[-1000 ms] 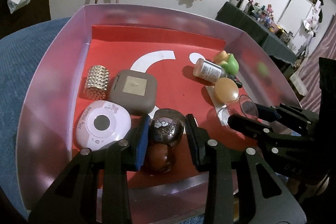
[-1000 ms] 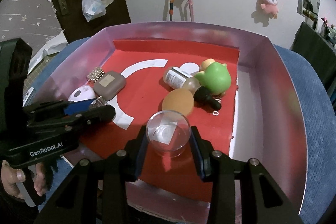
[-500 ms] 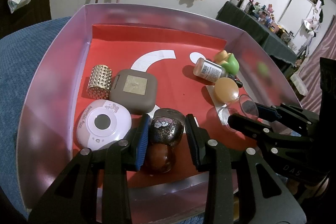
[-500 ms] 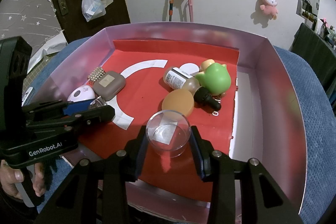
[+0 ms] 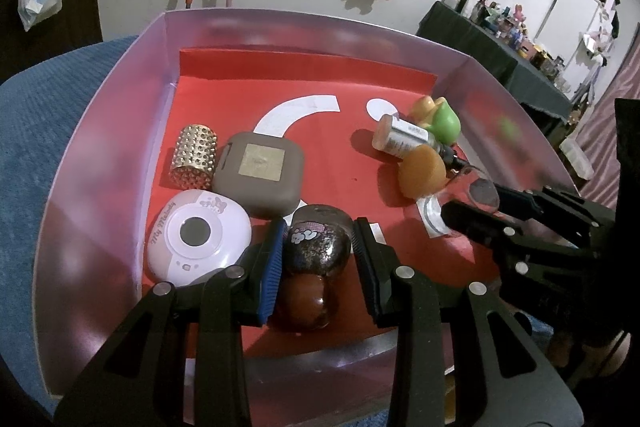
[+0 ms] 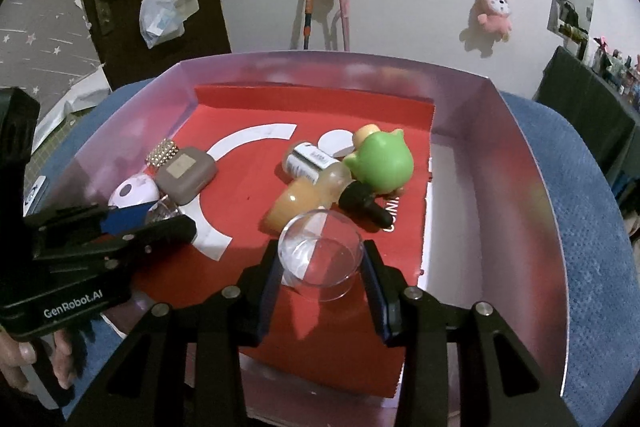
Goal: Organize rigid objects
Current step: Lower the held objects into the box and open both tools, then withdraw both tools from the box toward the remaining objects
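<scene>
My left gripper [image 5: 318,233] is shut on a dark glittery bottle [image 5: 316,247] with a brown cap, low over the front of the red-lined pink box [image 5: 100,155]. My right gripper [image 6: 320,255] is shut on a clear glass cup [image 6: 320,251], tipped, just in front of an orange piece [image 6: 292,207]. Behind the orange piece lie a dropper bottle [image 6: 310,163] and a green toy [image 6: 384,163]. At the left of the box sit a gold studded cylinder [image 5: 194,159], a taupe square case [image 5: 260,175] and a white round device [image 5: 196,235].
The box rests on a blue cushion [image 6: 592,227]. Its walls [image 6: 512,187] stand high on all sides. The far middle of the red liner [image 5: 320,79] is bare. A hand [image 6: 24,367] holds the left gripper's handle. Plush toys hang on the wall behind.
The glass cup in my right gripper has tipped a little and now overlaps the orange piece in that view. My left gripper and its bottle have kept still.
</scene>
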`<state>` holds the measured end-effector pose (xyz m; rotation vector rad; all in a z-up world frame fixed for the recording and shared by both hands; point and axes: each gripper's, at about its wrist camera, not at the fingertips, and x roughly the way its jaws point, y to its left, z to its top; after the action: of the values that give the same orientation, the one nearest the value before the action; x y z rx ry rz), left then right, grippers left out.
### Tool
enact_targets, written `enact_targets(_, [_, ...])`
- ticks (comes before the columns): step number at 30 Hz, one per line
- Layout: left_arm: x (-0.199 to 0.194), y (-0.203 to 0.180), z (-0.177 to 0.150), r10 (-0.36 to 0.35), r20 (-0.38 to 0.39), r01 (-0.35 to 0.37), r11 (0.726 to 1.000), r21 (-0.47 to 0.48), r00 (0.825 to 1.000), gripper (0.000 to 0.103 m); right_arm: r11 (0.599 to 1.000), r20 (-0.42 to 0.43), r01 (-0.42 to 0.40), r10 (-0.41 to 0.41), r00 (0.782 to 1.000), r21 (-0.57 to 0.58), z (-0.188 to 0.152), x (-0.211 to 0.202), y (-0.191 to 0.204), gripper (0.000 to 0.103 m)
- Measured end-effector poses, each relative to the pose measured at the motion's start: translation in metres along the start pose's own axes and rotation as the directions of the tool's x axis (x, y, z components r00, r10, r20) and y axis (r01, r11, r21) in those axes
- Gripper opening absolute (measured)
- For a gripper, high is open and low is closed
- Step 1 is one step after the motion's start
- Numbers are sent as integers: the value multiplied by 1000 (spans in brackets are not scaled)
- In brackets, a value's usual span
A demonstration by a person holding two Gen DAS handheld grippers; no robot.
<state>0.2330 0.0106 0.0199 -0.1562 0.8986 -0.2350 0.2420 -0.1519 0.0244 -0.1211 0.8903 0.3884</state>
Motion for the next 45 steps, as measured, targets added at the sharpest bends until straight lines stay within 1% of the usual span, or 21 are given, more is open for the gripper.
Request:
enact_targets(3, [0, -1, 0, 7, 0, -7, 1000, 6, 1000, 32, 1000, 0, 5, -5, 1000, -21, -1, 1, 5, 42])
enact_targets(17, [-1, -1, 1, 11, -1, -11, 1000, 9, 1000, 32, 1000, 3, -6, 6, 1000, -10, -2, 2, 6, 42])
enact_targets(25, [-2, -2, 0, 35, -9, -34, 999, 25, 999, 32, 1000, 0, -17, 17, 1000, -7, -3, 1, 8, 42])
enact_targets(26, [-2, -2, 0, 40, -10, -40, 999, 27, 999, 32, 1000, 0, -18, 18, 1000, -7, -4, 1, 8, 44])
enact_targets(29, [-3, -4, -1, 51, -12, -50, 998, 27, 999, 32, 1000, 8, -22, 22, 1000, -5, -5, -2, 9, 55])
enact_targets(32, [-5, -3, -1, 54, -15, -53, 998, 22, 998, 33, 1000, 18, -20, 20, 1000, -3, -6, -8, 8, 57])
enact_targets(33, [-7, -3, -2, 50, -17, -49, 999, 19, 999, 36, 1000, 19, -20, 20, 1000, -1, -6, -9, 7, 57])
enact_targets(34, [-7, -3, -2, 44, -18, -43, 999, 16, 999, 46, 1000, 21, -21, 21, 1000, 1, -7, -11, 7, 58])
enact_targets(35, [-9, -3, -2, 38, -17, -37, 999, 13, 999, 52, 1000, 22, -23, 23, 1000, 3, -7, -12, 6, 60])
enact_targets(36, [-11, -4, -3, 37, -14, -37, 999, 13, 999, 62, 1000, 24, -25, 25, 999, 6, -7, -14, 6, 63])
enact_targets(37, [-13, -5, -4, 37, -10, -37, 999, 14, 999, 64, 1000, 28, -26, 25, 999, 7, -8, -16, 5, 64])
enact_targets(43, [-23, -9, -7, 54, 6, -54, 998, 20, 999, 65, 999, 54, -33, 33, 998, 6, -11, -32, 4, 66])
enact_targets(45, [-28, -10, -8, 56, 13, -57, 998, 20, 998, 67, 999, 66, -37, 36, 997, 4, -13, -39, 4, 74])
